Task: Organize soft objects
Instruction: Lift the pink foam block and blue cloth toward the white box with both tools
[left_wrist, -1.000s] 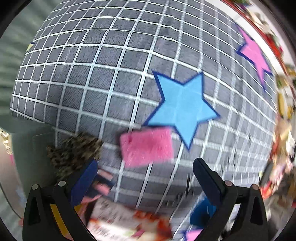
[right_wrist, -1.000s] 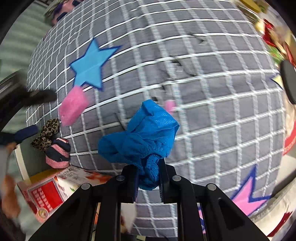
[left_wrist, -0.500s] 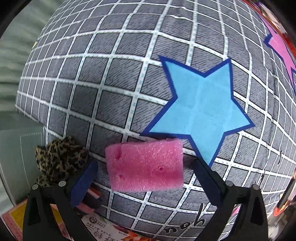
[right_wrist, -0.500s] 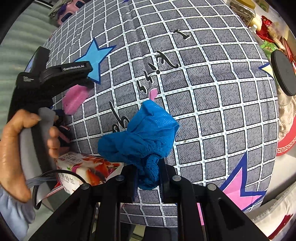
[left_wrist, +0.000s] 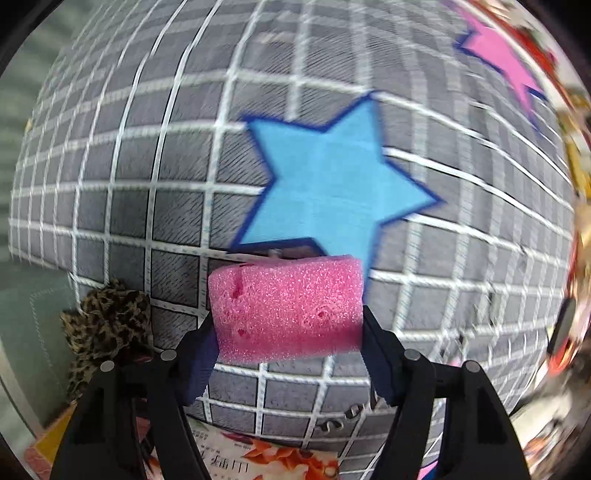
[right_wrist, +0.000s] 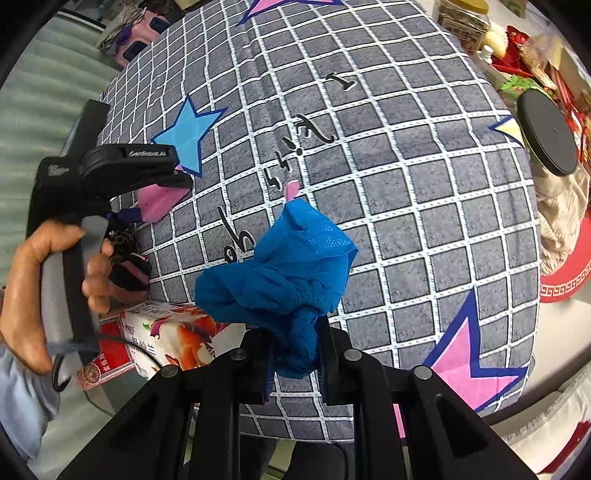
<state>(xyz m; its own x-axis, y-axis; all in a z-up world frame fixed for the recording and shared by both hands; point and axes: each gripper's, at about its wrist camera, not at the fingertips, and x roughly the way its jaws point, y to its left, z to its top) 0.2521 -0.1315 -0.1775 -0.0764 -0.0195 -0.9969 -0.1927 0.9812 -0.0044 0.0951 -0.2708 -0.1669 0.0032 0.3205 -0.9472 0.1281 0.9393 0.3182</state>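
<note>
A pink foam block (left_wrist: 286, 308) sits between the two fingers of my left gripper (left_wrist: 288, 332), which is shut on it just above the grey checked cloth (left_wrist: 147, 166) near a blue star (left_wrist: 332, 184). The block also shows in the right wrist view (right_wrist: 159, 201) under the left gripper (right_wrist: 162, 181). My right gripper (right_wrist: 295, 354) is shut on a crumpled blue cloth (right_wrist: 288, 273) and holds it above the checked cloth (right_wrist: 424, 206).
A leopard-print soft item (left_wrist: 107, 321) and a pink-and-black one (right_wrist: 129, 273) lie at the cloth's left edge. A printed box (right_wrist: 155, 339) lies at the near edge. Jars, a black lid (right_wrist: 546, 136) and red items crowd the right side.
My left gripper moved in around the pink foam block and closed on it. My right gripper kept holding the blue cloth, while its view shifted over the checked cloth.
</note>
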